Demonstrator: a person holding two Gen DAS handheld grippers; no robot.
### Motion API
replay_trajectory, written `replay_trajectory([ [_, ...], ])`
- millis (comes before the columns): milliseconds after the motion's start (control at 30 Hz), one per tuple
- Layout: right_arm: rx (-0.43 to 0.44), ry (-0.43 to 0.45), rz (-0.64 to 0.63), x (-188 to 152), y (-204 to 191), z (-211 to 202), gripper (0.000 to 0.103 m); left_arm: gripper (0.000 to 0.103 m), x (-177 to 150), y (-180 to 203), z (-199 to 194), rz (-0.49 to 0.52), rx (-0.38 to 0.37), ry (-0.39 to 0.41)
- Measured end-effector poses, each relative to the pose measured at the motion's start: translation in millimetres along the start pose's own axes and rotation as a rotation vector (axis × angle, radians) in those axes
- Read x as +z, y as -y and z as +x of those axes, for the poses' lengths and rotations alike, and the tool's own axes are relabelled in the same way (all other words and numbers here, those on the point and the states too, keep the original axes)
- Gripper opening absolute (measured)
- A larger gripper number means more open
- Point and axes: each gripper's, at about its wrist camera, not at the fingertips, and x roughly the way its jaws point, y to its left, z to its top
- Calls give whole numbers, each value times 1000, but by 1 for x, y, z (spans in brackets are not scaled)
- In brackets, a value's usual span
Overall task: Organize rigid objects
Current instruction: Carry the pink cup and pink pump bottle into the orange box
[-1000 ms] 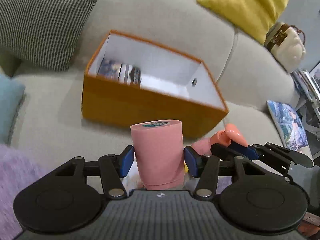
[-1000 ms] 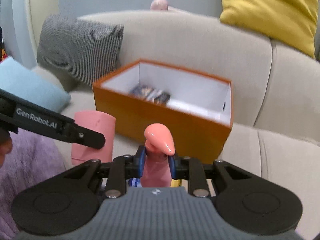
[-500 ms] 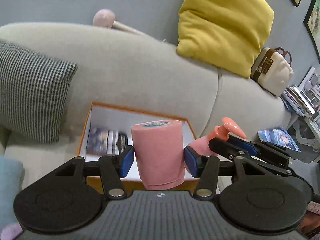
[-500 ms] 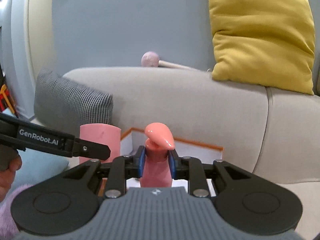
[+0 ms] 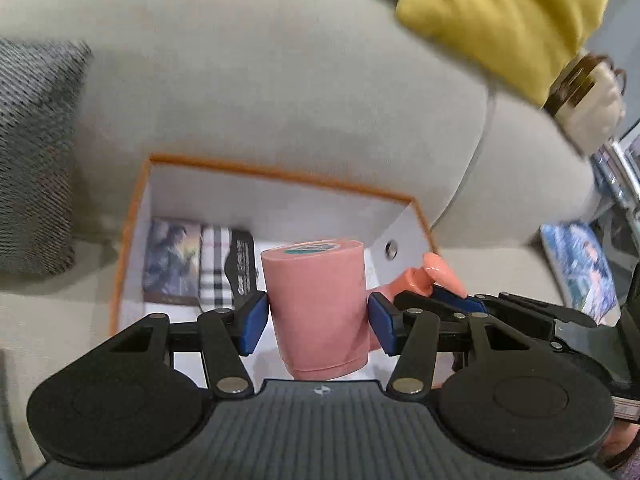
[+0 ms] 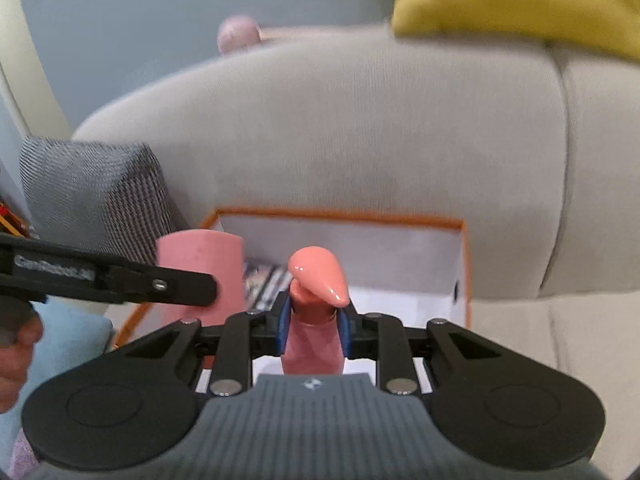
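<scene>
My left gripper is shut on a pink cylindrical container with a teal-labelled top and holds it upright over the orange box. My right gripper is shut on a pink pump bottle with a coral pump head, also over the orange box. In the left wrist view the pump bottle is just right of the container. In the right wrist view the container is at the left, partly hidden by the left gripper's finger.
The box is white inside and holds flat printed packets at its left end. It sits on a grey sofa. A checked grey cushion lies left of it, a yellow cushion is on the backrest, and a light blue cushion is at the front left.
Both grippers have moved forward and tilted down with their objects, so the inside of the box now shows below them. Neither grip has changed.
</scene>
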Motion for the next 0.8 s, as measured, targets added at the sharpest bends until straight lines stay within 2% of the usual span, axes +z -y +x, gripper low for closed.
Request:
replay_trajectory([
  [200, -1, -150, 48, -3, 19, 42, 25, 62, 7, -12, 51, 7, 0, -114],
  [367, -22, -232, 73, -1, 29, 72, 25, 62, 16, -22, 86, 15, 1, -197],
  [500, -22, -241, 81, 10, 32, 90, 25, 62, 26, -31, 106, 2, 8, -248],
  [800, -19, -240, 134, 23, 45, 125, 25, 63, 50, -53, 134, -43, -23, -293],
])
